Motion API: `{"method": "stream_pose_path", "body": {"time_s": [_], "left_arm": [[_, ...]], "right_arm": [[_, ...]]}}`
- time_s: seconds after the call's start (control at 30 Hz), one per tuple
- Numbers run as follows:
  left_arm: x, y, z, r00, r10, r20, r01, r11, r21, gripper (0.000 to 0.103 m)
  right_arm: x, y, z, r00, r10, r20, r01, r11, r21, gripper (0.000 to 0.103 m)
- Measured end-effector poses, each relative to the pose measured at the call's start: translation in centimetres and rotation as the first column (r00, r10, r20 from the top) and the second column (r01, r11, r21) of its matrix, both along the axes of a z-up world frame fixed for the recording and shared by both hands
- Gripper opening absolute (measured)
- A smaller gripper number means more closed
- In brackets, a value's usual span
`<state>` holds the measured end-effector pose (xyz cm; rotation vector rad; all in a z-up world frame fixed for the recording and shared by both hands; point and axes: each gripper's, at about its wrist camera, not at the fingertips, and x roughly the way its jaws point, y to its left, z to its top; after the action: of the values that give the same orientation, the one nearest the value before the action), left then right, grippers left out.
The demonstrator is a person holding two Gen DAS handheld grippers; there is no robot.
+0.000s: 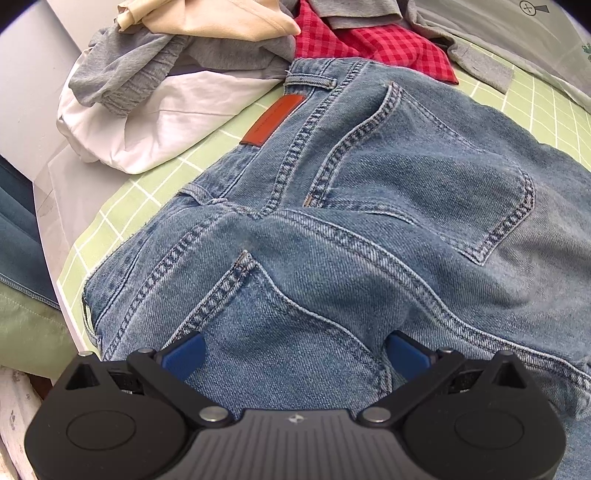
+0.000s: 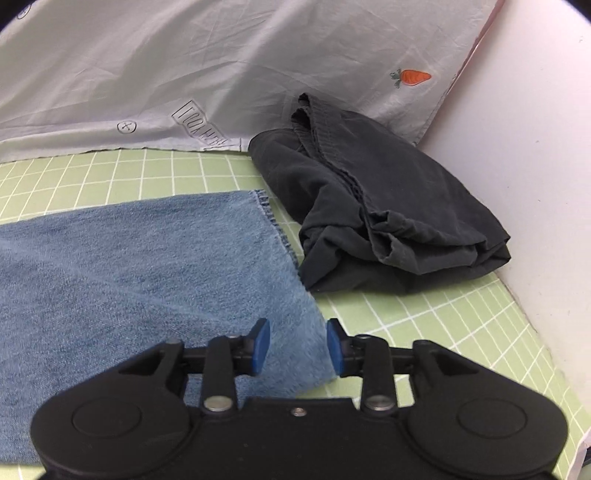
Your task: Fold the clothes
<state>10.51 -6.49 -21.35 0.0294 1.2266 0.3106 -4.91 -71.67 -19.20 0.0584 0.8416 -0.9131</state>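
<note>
Blue jeans (image 1: 369, 206) lie on the green checked sheet, seat side up, with a brown leather patch (image 1: 272, 120) at the waistband. My left gripper (image 1: 295, 356) is open over the lower back pocket, its blue pads (image 1: 186, 356) wide apart and pressed low against the denim. In the right wrist view the jeans' leg end (image 2: 147, 266) lies flat with its hem to the right. My right gripper (image 2: 297, 347) is open, its pads either side of the leg's near hem corner.
A pile of clothes sits beyond the waistband: white (image 1: 155, 122), grey (image 1: 147, 70), cream (image 1: 221, 18) and red checked (image 1: 369, 44). A folded dark garment (image 2: 388, 214) lies right of the leg hem. A pale printed sheet (image 2: 221, 74) lies behind. A white wall (image 2: 535, 166) is at the right.
</note>
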Motion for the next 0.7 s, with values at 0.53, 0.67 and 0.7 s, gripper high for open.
{"method": "stream_pose_path", "body": {"time_s": [0.53,0.67,0.7], "left_arm": [[0.2,0.2,-0.2,1.0,0.006,0.011,-0.007,1.0,0.021,0.103],[0.0,0.3,-0.3,1.0,0.006,0.019,-0.007,1.0,0.015,0.103],[0.0,0.3,-0.3,1.0,0.006,0.021,-0.007,1.0,0.014,0.103]], "right_arm": [[0.4,-2.5,-2.4,0.998,-0.025,0.062,0.016,0.99,0.144,0.025],[0.5,-3.4,-2.5,0.996,-0.046,0.078,0.031,0.983,0.181,0.026],[0.5,-3.6,-2.4,0.997,-0.041,0.072,0.026,0.98,0.195,0.027]]}}
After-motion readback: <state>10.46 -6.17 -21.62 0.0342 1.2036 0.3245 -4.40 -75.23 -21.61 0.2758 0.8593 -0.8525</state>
